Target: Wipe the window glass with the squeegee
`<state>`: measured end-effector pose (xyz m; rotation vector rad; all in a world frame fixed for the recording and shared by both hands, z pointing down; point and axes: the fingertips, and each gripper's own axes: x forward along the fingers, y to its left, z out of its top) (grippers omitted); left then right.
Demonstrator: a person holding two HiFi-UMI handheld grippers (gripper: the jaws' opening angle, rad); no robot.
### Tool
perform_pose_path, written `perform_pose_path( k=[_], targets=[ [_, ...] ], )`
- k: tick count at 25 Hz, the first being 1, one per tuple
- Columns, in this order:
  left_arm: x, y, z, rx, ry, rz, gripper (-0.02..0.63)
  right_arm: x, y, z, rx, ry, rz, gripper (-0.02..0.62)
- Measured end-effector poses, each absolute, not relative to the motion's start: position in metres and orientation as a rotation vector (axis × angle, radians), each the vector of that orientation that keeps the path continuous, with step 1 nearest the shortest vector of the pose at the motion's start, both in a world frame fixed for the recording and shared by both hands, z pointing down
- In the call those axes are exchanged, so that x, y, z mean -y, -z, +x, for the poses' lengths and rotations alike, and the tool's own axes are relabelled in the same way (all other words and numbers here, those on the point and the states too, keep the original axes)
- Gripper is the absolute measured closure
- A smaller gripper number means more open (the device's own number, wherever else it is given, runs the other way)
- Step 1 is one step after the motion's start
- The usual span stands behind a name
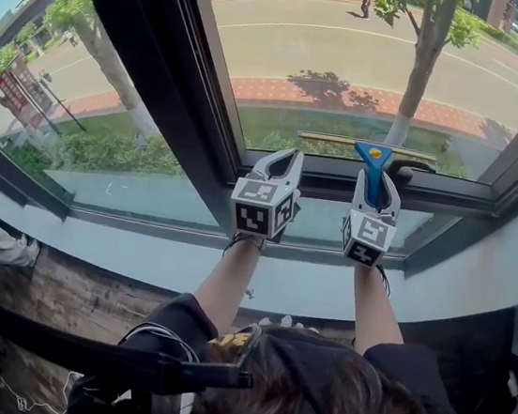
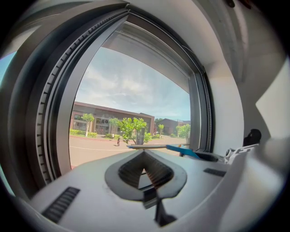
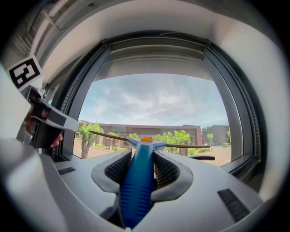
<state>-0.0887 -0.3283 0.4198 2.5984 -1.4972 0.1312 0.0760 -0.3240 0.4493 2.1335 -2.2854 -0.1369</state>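
Note:
The squeegee [image 1: 372, 161] has a blue handle and a thin blade lying level across the bottom of the right window pane [image 1: 355, 53]. My right gripper [image 1: 376, 179] is shut on the handle, which runs up between the jaws in the right gripper view, where the squeegee [image 3: 138, 181] spreads its blade in front of the glass [image 3: 154, 99]. My left gripper [image 1: 282, 159] sits just left of it at the lower frame, jaws together and holding nothing. In the left gripper view the left gripper [image 2: 144, 158] faces the glass, and the squeegee [image 2: 181, 151] shows to its right.
A wide dark mullion [image 1: 155, 65] slants between the left and right panes. The dark lower frame rail [image 1: 450, 191] and white sill [image 1: 487, 269] run under the grippers. A white side wall [image 2: 226, 104] closes the pane's right edge. Outside are a street, trees and buildings.

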Motion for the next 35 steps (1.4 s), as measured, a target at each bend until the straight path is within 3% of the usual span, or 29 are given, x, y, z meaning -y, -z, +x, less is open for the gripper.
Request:
perform_pose_path(
  k=[5, 17, 35],
  targets=[
    [0.323, -0.399, -0.098, 1.513, -0.055, 2.597, 0.604, 0.303, -0.386, 0.075, 2.32, 0.324, 2.157, 0.453],
    [0.295, -0.348, -0.082, 1.517, 0.035, 2.688, 0.604, 0.288, -0.322, 0.071, 2.543, 0.157, 2.074, 0.46],
    [0.301, -0.3, -0.097, 1.591, 0.115, 2.704, 0.604, 0.296, -0.225, 0.04, 2.63, 0.395, 2.047, 0.456]
  ],
)
